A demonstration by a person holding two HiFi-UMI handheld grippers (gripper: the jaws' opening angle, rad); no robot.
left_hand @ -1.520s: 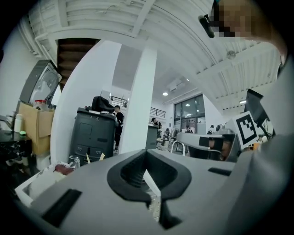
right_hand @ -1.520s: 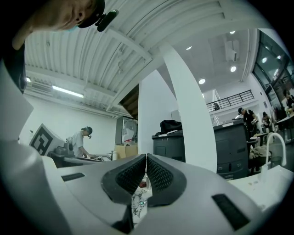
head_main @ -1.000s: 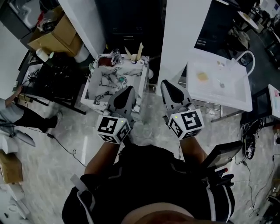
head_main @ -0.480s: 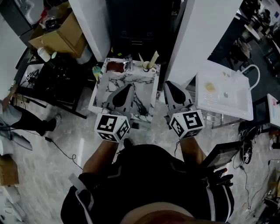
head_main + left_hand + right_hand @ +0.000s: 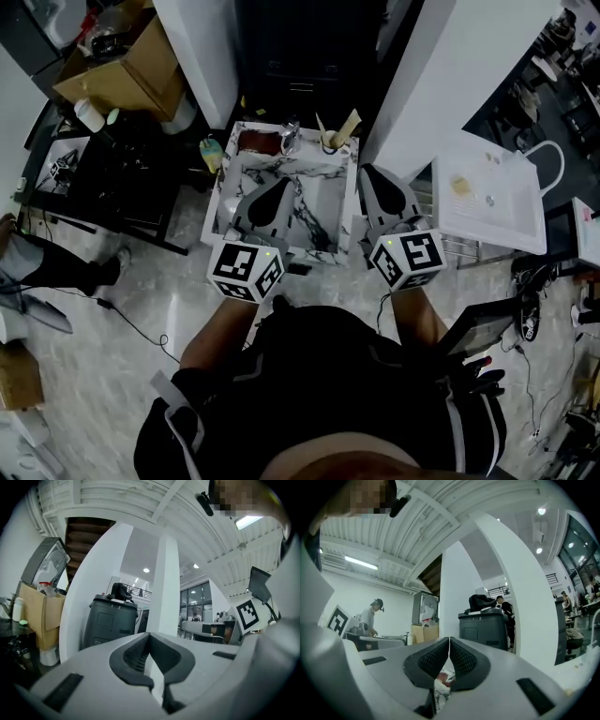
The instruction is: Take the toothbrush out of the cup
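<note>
Marble sink closer, left gripper above it, right gripper beside its rim

Head view dim and underexposed; white ceiling strip lights glare in both gripper views, which bow at dark round edges; near grey left gripper looks soft

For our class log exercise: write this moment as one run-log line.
left gripper: jaws shut, empty | right gripper: jaws shut, empty | toothbrush: in cup
</note>
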